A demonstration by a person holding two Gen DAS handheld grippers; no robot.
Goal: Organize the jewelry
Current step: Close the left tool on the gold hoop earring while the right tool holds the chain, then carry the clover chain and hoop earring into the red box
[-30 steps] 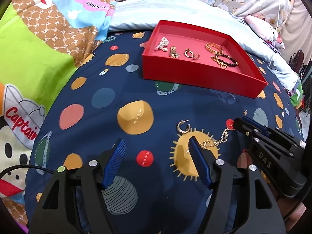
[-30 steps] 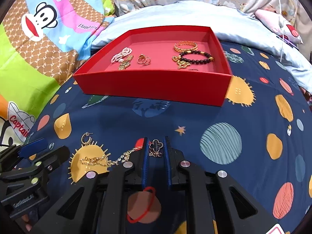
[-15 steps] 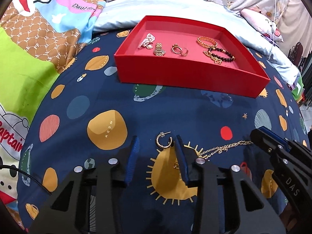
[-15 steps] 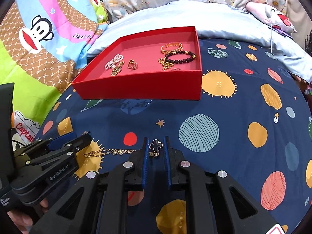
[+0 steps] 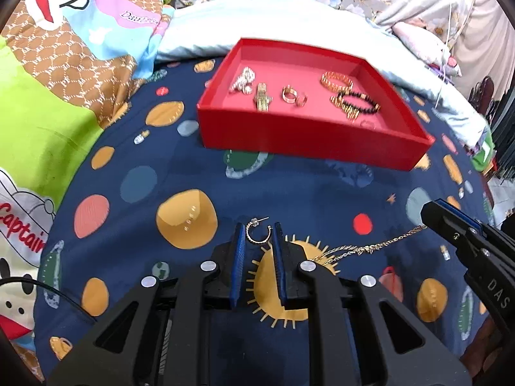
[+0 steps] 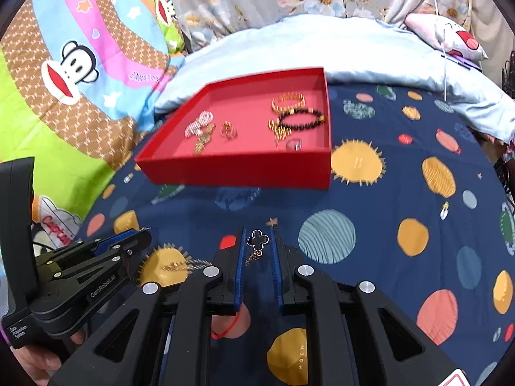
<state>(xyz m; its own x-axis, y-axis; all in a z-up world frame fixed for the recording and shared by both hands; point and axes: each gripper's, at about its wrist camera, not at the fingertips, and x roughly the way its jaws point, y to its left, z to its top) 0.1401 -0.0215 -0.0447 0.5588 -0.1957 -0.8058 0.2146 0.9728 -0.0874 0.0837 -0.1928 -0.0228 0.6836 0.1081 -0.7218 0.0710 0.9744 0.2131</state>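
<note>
Left wrist view shows your left tongs [image 5: 257,236] nearly closed around the hoop earring [image 5: 257,232], your right tongs [image 6: 257,241] pinching the necklace [image 6: 257,240] pendant, and the red tray [image 5: 309,148] straight ahead across the bed [image 5: 322,193].

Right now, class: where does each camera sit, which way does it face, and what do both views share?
Left wrist: on the left gripper, facing the red tray; its fingers flank a hoop earring; right gripper at far right.
Right wrist: on the right gripper, facing the tray; fingers flank a clover pendant; left gripper at lower left.
Shared: tray, gold chain, planet bedspread.
</note>
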